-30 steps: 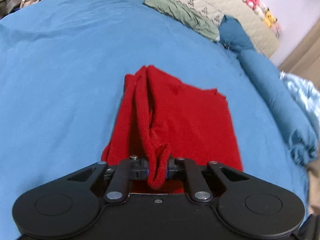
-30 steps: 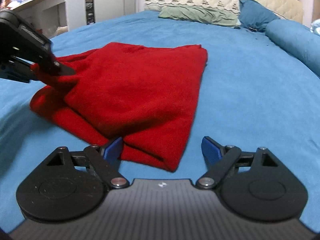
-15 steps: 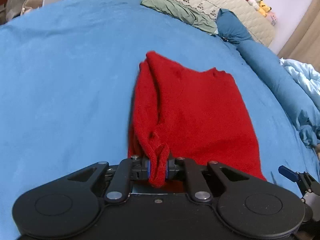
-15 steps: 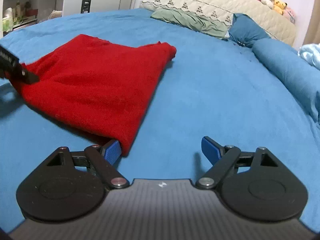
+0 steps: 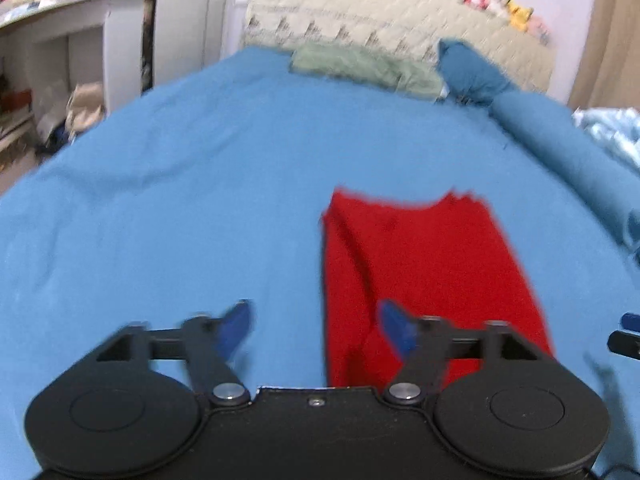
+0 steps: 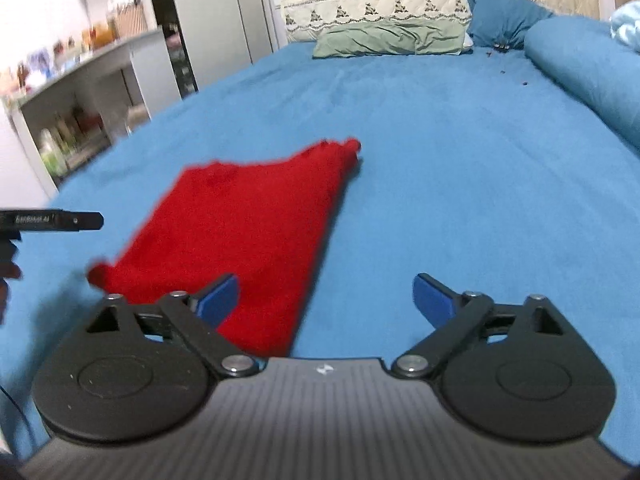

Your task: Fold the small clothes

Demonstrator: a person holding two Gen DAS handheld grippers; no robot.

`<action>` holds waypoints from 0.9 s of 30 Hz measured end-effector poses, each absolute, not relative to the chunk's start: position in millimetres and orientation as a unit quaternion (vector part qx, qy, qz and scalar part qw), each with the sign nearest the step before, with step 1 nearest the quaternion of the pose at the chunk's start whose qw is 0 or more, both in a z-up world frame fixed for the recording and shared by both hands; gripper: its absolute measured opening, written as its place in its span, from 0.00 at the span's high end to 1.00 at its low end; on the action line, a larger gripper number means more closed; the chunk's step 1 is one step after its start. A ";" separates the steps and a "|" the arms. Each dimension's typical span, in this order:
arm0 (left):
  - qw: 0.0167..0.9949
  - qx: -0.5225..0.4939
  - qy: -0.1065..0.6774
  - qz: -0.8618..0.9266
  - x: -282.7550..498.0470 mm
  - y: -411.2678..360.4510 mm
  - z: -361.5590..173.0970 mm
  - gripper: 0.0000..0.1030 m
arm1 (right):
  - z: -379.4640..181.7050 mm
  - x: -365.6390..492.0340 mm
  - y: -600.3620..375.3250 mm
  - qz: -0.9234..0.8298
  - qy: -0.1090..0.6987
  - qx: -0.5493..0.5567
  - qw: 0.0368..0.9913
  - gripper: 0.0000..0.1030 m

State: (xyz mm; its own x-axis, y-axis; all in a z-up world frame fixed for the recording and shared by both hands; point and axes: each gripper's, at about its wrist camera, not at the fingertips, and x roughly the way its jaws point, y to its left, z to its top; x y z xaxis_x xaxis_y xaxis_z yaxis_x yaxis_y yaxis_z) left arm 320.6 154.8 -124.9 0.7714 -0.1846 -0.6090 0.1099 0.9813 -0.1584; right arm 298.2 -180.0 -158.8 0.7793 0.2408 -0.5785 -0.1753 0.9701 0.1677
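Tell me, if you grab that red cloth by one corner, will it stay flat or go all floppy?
Probably floppy: the red cloth lies limp on the blue bed, with a soft ridge along one edge. It looks fuzzy, so it likely won't slip from the pads. It seems light, though that is a guess.

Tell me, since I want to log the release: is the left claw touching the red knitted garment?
Apart. In the left wrist view the left claw is open with bare blue bedsheet between its fingers; the red knitted garment lies flat beyond, unpinched.
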 end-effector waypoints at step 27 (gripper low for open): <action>0.891 -0.083 0.415 -0.166 417.6 113.0 -181.3 0.61 | -220.9 424.9 -143.2 0.153 0.370 0.190 0.896 0.58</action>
State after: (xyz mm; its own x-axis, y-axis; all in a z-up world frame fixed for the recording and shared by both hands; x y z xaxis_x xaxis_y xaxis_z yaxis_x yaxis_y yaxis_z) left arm 417.6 113.0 -181.3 0.6002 -0.3639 -0.7123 0.2259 0.9314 -0.2855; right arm 424.9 -143.2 -220.9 0.6789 0.4155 -0.6054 -0.1336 0.8806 0.4546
